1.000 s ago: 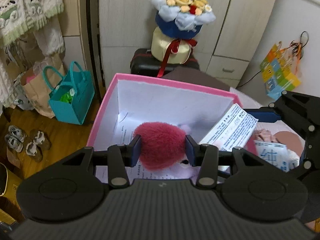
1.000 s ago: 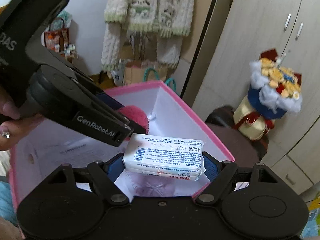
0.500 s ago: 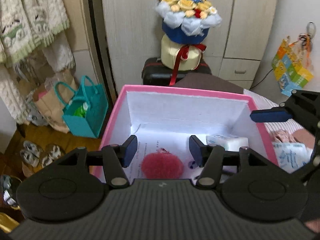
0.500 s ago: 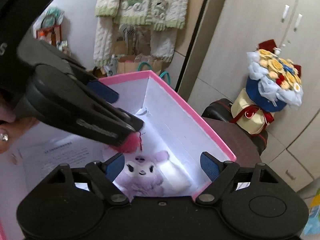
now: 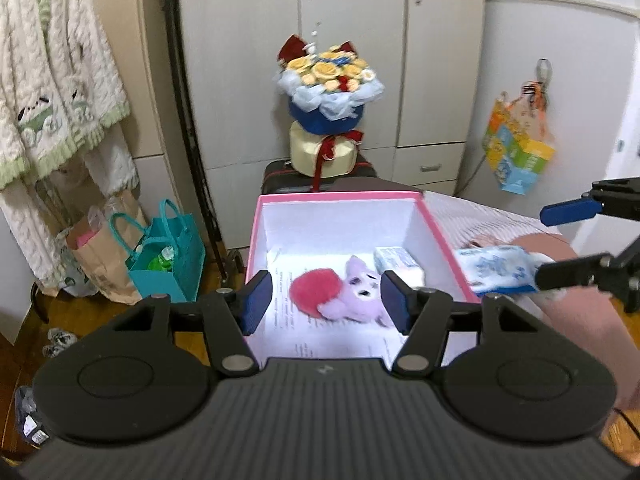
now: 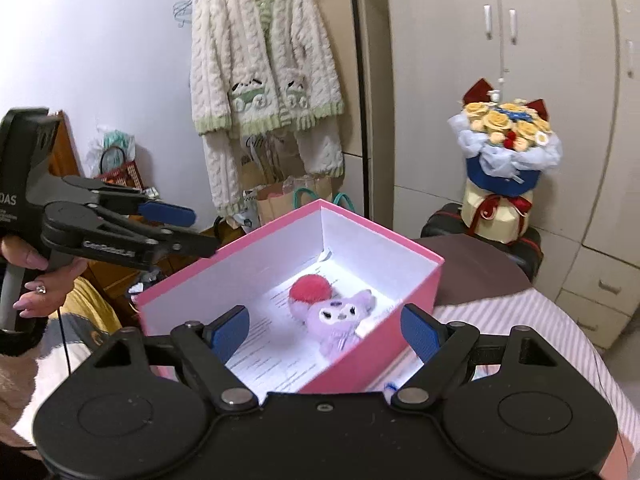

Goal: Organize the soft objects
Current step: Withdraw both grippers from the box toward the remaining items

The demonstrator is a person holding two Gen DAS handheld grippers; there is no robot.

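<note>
Both hand-held grippers, L [image 5: 325, 300] & R [image 6: 325, 328], jaws apart, red pompom [image 5: 313, 290] below in pink box [image 5: 340, 197]

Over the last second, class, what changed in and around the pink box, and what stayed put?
The left gripper let go of the red pom-pom; the right gripper let go of the white tissue pack. Both now lie in the pink box, and both grippers have drawn back, open. The purple plush and bouquet stayed.

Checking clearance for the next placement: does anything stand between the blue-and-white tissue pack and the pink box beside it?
Only the side wall of the pink box, right beside the tissue pack; its top is open, nothing else lies between.
</note>
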